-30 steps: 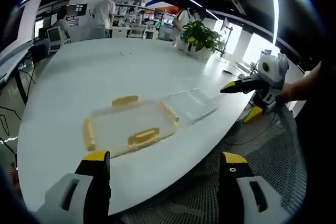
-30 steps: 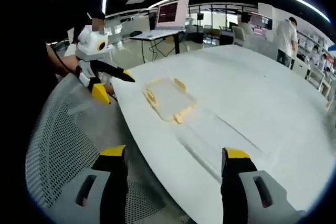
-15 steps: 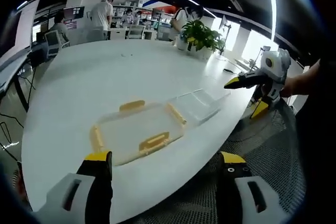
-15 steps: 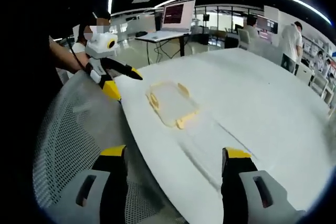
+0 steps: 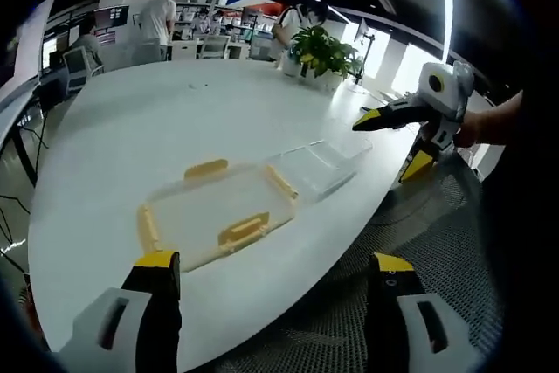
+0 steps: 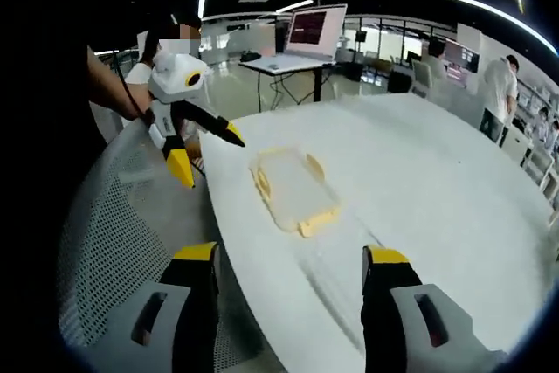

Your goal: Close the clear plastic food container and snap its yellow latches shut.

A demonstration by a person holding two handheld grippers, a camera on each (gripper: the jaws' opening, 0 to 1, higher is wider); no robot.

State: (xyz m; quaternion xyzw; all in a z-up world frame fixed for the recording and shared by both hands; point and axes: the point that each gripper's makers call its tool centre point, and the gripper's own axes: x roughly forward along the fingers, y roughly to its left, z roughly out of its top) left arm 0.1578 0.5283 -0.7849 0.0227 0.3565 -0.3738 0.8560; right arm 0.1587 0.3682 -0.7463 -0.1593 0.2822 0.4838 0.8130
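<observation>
A clear lid with several yellow latches [image 5: 214, 210] lies flat on the white table [image 5: 131, 120]. Right beside it sits the clear container base [image 5: 319, 166]. My left gripper [image 5: 273, 261] hangs open over the table's near edge, short of the lid, holding nothing. My right gripper [image 5: 391, 141] is open, in the air off the table's right edge, beside the base. In the right gripper view the lid [image 6: 293, 188] lies ahead, the base [image 6: 348, 249] is a faint outline nearer me, my right gripper [image 6: 290, 255] is open, and my left gripper [image 6: 210, 157] hovers open at the table's left edge.
A grey mesh chair [image 5: 428, 242] stands under both grippers [image 6: 113, 242]. A potted plant [image 5: 321, 52] sits at the table's far side. People stand at desks in the back [image 5: 157, 17]. A monitor [image 6: 316, 28] stands on another desk. A person's arm [image 6: 109, 89] holds the left gripper.
Both cameras have shifted a little with the hands. Each gripper has drifted nearer the table edge, still open. Lid and base lie where they were.
</observation>
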